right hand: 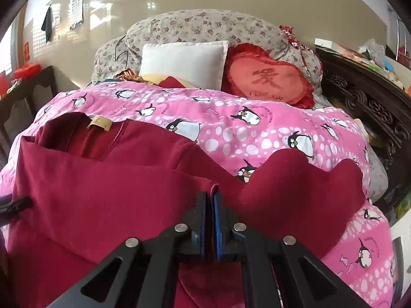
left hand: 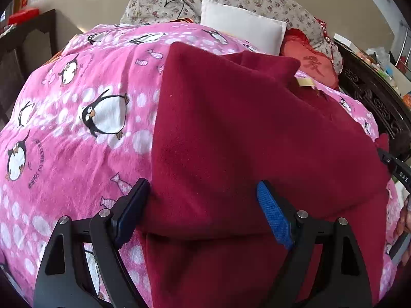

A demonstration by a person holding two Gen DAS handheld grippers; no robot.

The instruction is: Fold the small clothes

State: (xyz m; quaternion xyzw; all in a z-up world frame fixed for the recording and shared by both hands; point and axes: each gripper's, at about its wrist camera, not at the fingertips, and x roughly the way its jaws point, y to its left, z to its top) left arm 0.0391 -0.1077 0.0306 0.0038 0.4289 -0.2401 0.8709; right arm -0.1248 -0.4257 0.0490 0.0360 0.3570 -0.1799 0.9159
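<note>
One dark red garment (left hand: 231,133) on the bed, spread over one pink penguin-print blanket (left hand: 77,107). Two grippers in play. Behind the blanket, three cushions: one white pillow (right hand: 183,61), one red heart-shaped cushion (right hand: 269,79), one large floral bolster (right hand: 205,25). One dark carved headboard (right hand: 372,107) along the right side.

Garment: plain fleece-like cloth, deep burgundy, no print; one tan label (right hand: 100,124) sewn inside the open neckline. Partly folded already, one flap laid across the body from the left with a straight edge, a scalloped wavy edge on the right side in the right wrist view. Soft wrinkles, no stiff creases.

Long axis running from the near edge toward the pillows, neckline and label at the far end, pointing to the cushions; hem end nearest the cameras.

Left gripper (left hand: 203,205): jaws spread wide, released, one blue pad (left hand: 274,215) over the red cloth, the other finger at the garment's left edge beside the pink blanket; nothing pinched.

Right gripper (right hand: 210,200): clenched tight on a thin fold of the garment's edge, a sliver of red cloth poking up between the pads.
</note>
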